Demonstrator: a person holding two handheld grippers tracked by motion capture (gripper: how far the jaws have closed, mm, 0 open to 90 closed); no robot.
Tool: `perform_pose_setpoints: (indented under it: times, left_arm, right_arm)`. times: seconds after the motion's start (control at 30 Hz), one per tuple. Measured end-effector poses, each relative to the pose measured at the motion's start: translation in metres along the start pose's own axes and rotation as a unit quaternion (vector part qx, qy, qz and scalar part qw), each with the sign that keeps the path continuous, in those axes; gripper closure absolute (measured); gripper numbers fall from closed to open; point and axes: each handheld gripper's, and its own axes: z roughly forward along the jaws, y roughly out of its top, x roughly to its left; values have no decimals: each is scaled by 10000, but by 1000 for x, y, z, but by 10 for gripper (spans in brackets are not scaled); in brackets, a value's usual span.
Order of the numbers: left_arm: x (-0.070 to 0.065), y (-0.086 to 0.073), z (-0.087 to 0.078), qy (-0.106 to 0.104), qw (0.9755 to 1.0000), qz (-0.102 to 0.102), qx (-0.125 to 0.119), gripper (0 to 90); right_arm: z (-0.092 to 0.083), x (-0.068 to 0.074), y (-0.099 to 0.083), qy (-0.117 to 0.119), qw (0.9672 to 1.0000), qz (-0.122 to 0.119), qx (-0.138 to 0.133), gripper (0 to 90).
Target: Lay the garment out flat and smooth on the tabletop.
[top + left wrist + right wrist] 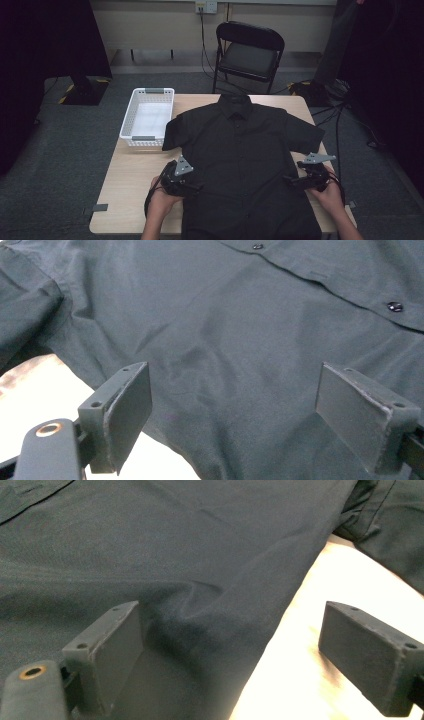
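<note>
A black short-sleeved shirt (240,150) lies flat on the wooden table (132,175), button front up and collar at the far side. My left gripper (196,187) rests at the shirt's left side edge, pointing in over the cloth. In the left gripper view the left gripper (232,390) stands open above the shirt (225,315), nothing pinched. My right gripper (289,179) sits at the shirt's right side edge. In the right gripper view the right gripper (235,630) is open, one jaw over the shirt's (150,540) hem edge, the other over bare table (300,655).
A white plastic basket (147,117) stands on the table's far left corner, touching the shirt's left sleeve. A black folding chair (250,50) stands behind the table. Cables run across the floor at the right. The shirt's bottom hangs over the near table edge.
</note>
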Motion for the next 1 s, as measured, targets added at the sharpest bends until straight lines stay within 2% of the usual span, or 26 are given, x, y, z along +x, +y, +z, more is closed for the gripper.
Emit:
perform_pose_setpoints:
  times: [0.13, 0.37, 0.67, 0.8, 1.0]
  left_arm:
    - [1, 0, -2, -73, 10000, 33, -25, 146]
    - [6, -5, -7, -98, 9999, -68, -77, 146]
    - [11, -12, -12, -13, 10000, -11, 76, 146]
    - [15, -14, -15, 41, 9999, -95, 15, 146]
    - [18, -17, -20, 95, 9999, -105, 9, 146]
  right_arm:
    - [0, 0, 0, 0, 10000, 1, 0, 97]
    - [0, 0, 0, 2, 10000, 1, 0, 96]
    - [0, 0, 0, 3, 10000, -1, 0, 96]
    - [0, 0, 0, 3, 10000, -1, 1, 96]
    - [0, 0, 0, 1, 10000, -1, 1, 96]
